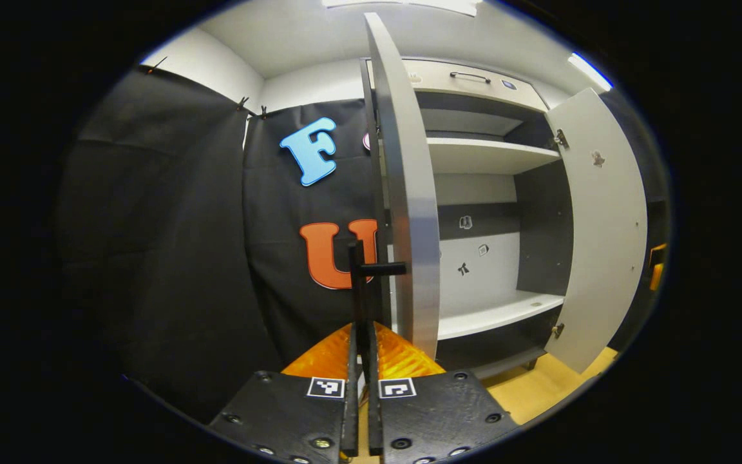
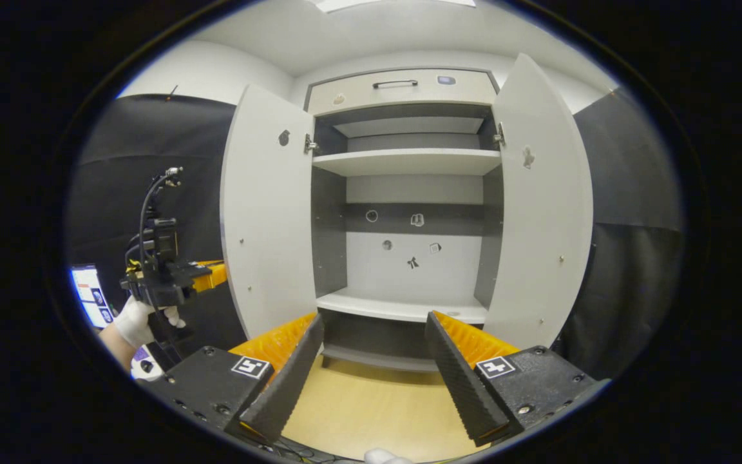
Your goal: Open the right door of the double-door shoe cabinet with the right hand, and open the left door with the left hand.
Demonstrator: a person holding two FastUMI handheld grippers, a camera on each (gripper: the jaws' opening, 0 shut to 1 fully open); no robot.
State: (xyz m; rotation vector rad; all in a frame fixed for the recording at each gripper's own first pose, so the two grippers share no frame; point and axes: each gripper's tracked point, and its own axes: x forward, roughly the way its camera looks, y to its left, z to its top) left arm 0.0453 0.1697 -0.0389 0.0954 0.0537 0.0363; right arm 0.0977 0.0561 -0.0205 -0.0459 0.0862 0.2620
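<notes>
Both doors stand open: left door (image 1: 409, 193), right door (image 2: 538, 206). Left tongs (image 1: 359, 335) clamp the left handle (image 1: 371, 269); right tongs (image 2: 374, 361) gape, free. Next: release the handle

Your left gripper (image 1: 362, 335) is pinched on the dark handle (image 1: 366, 274) of the left door (image 1: 409, 193), which you see edge-on. Beyond it the right door (image 1: 603, 238) stands wide open, baring the shelves (image 1: 487, 154); contact on the handle looks firm, probably.
</notes>
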